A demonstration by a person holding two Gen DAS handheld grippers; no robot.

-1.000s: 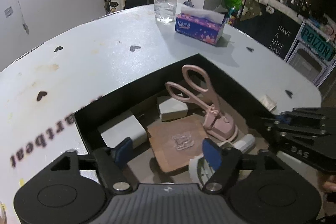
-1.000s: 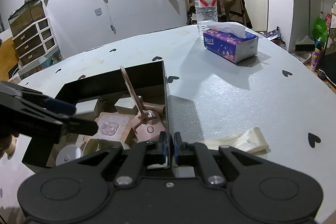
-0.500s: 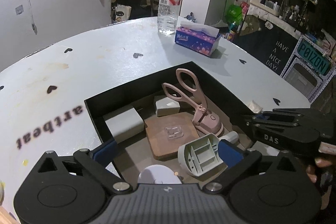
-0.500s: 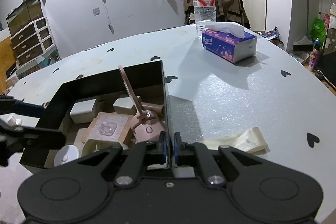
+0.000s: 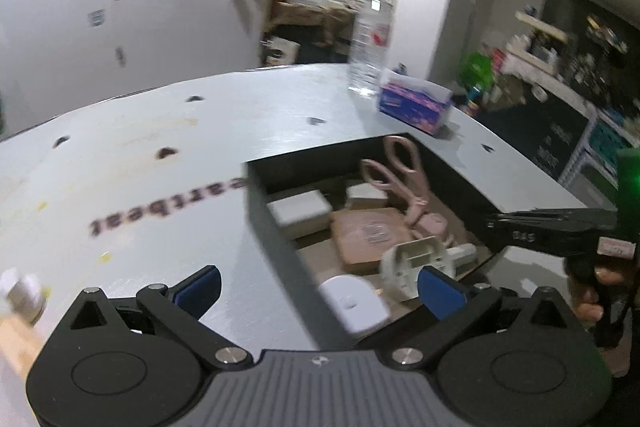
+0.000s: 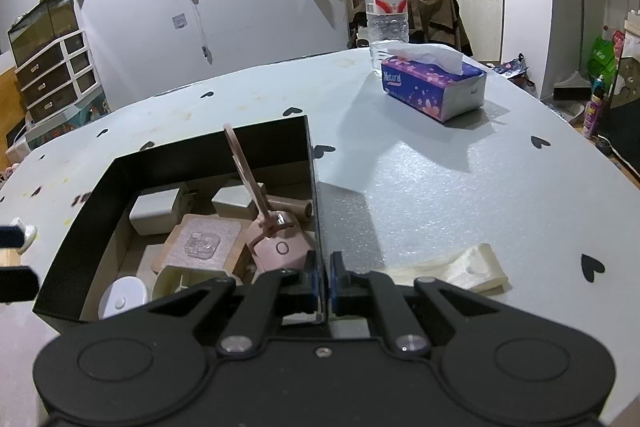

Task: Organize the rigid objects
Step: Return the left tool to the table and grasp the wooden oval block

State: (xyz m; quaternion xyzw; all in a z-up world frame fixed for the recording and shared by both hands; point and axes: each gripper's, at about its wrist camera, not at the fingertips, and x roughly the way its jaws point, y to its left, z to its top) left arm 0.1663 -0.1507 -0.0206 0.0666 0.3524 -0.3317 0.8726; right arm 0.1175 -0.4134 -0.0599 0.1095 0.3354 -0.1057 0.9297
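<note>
Black box (image 6: 208, 155) of thin card, wall pinched by closed right gripper (image 6: 323, 281), left gripper (image 5: 318, 285) wide open, empty

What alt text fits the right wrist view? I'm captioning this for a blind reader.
The right gripper is shut on the right wall of a black box holding a pink scissor-handled tool and small white cases. Behind it on the grey table sit a tissue pack and water bottle.

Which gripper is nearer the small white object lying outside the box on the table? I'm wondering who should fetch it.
Left. The left gripper, open, hangs over the table near the small white object. The right gripper is shut on the black box wall at the opposite side.
</note>
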